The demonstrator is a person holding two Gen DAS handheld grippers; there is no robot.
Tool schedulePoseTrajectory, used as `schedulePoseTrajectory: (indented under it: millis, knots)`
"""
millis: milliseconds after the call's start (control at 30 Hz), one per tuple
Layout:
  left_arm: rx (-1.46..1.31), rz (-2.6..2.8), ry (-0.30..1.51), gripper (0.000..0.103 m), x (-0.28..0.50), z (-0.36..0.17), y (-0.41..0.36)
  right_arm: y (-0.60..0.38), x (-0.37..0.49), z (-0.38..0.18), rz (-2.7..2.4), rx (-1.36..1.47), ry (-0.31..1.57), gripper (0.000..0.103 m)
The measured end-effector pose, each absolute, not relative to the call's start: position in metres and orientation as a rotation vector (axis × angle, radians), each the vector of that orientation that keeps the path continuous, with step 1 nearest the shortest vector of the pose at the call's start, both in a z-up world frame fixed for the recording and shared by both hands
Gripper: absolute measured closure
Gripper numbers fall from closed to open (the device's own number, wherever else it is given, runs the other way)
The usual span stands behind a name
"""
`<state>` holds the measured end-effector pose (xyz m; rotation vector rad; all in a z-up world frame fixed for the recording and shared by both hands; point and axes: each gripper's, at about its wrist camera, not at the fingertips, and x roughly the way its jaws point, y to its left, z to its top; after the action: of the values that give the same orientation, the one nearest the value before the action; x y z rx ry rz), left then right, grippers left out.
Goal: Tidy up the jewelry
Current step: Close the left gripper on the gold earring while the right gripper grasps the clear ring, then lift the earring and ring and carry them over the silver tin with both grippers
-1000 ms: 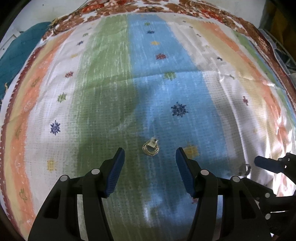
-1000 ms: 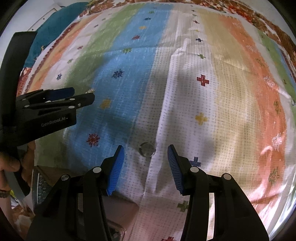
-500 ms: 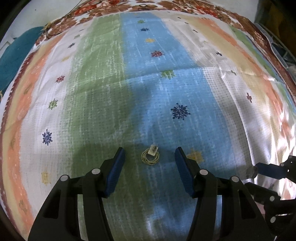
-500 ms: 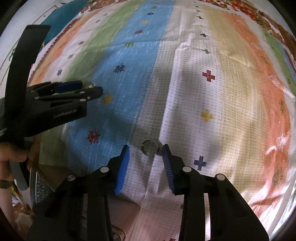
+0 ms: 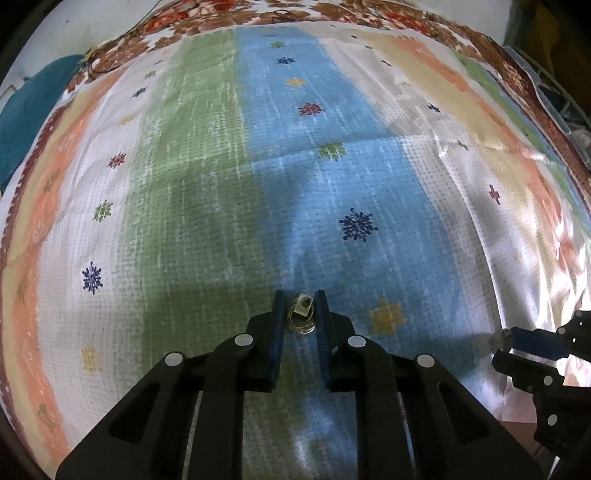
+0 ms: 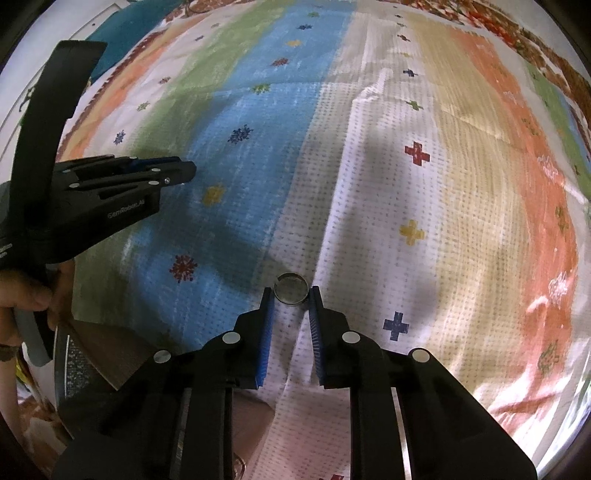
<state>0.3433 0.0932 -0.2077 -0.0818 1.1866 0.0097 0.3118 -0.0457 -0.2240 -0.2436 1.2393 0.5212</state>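
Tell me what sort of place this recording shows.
Probably a bedroom at home: the work surface looks like a bed covered by a striped, motif-printed bedsheet with a floral border, a teal pillow or cushion at its edge, and two rings lying on it.

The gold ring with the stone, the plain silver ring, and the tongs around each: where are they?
Gold ring [image 5: 301,318]: left wrist view, on its coiled band.
Silver ring [image 6: 291,288]: right wrist view, on its near rim.
Left tongs [image 5: 300,310]: left wrist view, between the tips, closing.
Right tongs [image 6: 291,300]: right wrist view, between the tips, closing.
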Motion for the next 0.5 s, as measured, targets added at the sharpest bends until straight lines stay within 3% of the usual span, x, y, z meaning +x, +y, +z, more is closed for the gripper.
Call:
schedulePoseTrajectory:
  millis: [500]
  knots:
    - [-0.11, 0.017, 1.157, 0.088, 0.331, -0.191, 0.099, -0.047, 0.308, -0.217, 0.52, -0.256, 1.209, 0.084]
